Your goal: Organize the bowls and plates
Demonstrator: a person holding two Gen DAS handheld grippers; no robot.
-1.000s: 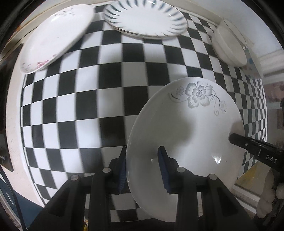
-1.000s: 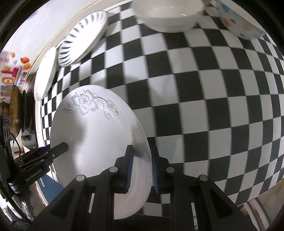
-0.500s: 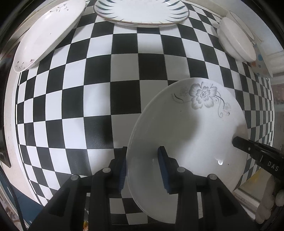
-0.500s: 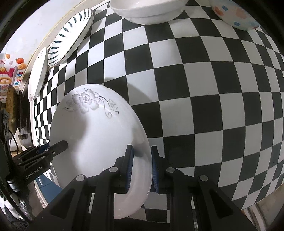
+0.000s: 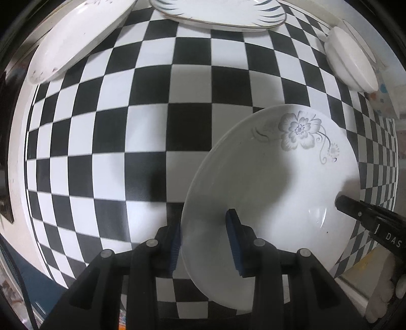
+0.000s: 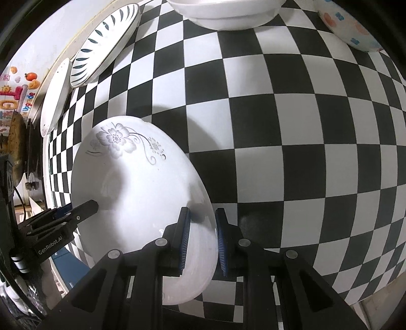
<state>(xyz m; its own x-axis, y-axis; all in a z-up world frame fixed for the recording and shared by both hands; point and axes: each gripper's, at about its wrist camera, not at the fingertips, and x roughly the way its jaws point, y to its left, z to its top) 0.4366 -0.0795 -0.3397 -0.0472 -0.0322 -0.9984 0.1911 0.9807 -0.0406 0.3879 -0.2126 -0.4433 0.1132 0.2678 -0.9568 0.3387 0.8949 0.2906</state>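
A white plate with a grey flower print point(image 5: 274, 187) is held between both grippers above the checkered table; it also shows in the right wrist view point(image 6: 137, 182). My left gripper point(image 5: 204, 243) is shut on its left rim. My right gripper point(image 6: 201, 236) is shut on its right rim and shows in the left wrist view as a black finger point(image 5: 360, 210). The left gripper's finger point(image 6: 81, 210) shows in the right wrist view.
On the checkered table point(image 5: 152, 121) lie a plain white plate point(image 5: 76, 38), a plate with dark leaf marks point(image 5: 218, 12) and stacked white bowls point(image 5: 352, 63) at the far side. A bowl with coloured spots point(image 6: 347, 28) stands at the far right.
Both grippers have carried the flower plate forward and lower over the table. The far plates and bowls have slid toward the top edge of both views. The grip is unchanged.
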